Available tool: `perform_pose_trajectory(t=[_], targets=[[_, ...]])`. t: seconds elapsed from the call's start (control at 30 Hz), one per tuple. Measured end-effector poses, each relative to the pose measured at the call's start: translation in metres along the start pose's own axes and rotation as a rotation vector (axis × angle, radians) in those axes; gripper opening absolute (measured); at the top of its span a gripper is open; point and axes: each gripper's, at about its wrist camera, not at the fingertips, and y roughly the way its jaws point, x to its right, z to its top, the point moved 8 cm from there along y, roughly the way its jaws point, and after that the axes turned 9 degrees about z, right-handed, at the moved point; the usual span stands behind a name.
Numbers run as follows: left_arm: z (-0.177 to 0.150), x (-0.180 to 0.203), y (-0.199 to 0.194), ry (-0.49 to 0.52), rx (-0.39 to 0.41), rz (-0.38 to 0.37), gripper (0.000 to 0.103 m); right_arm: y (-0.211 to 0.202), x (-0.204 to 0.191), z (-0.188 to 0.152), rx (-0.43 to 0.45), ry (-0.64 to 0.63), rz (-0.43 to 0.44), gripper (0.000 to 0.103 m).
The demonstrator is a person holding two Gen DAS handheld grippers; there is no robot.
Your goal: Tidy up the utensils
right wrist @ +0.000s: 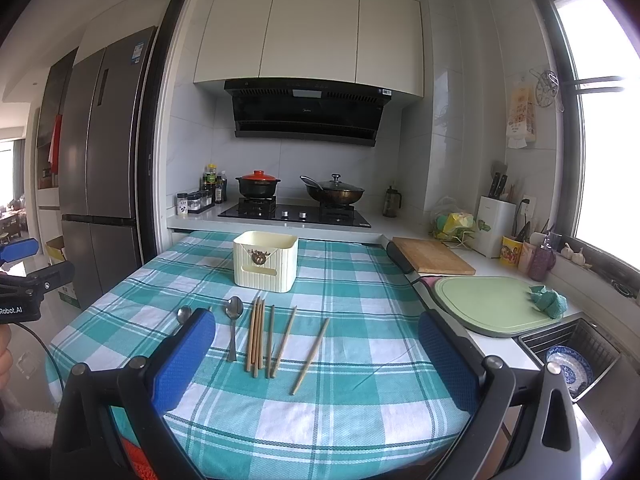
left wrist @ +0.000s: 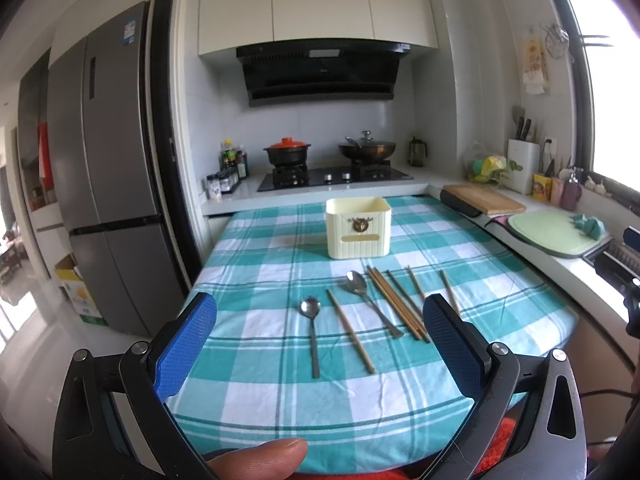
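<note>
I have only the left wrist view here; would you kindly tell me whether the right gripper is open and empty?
Observer: Yes, the right gripper is open and holds nothing.
Operator: Thank you. A gripper finger hides the chopsticks' near ends in my view; does any lie apart?
Observer: The rightmost chopstick lies alone, touching none of the others.
Operator: And is anything in the sink beside the table?
Observer: A blue-patterned bowl sits in the wire rack there.
</note>
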Motion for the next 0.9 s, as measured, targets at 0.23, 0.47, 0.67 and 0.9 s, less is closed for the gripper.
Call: perform_pose_trajectory(t=[0.23, 0.47, 0.67, 0.9], targets=[[-0.0007, -0.0029, 0.0016, 0.003, -0.005, 0.001, 0.103, 0.0002, 0.0024, -0.0008, -0.002, 0.001, 0.002, 0.103], [-0.0028, 0.0012, 0.0020, 0.004, -0.006, 0.001, 0.103, 0.0005, 0.0032, -0.0006, -0.005, 0.002, 0.000, 0.103], [-0.0033, 0.0015, 0.0016, 0.005, -0.006, 0.001, 0.103, 0.0005, 0.0030, -0.0007, -0.004, 0.001, 0.001, 0.103], [-0.0035, 0.0023, 0.0015, 0.006, -0.007, 0.001, 0.103, 0.0007, 0.0033, -0.0009, -0.005, 0.001, 0.001, 0.103]])
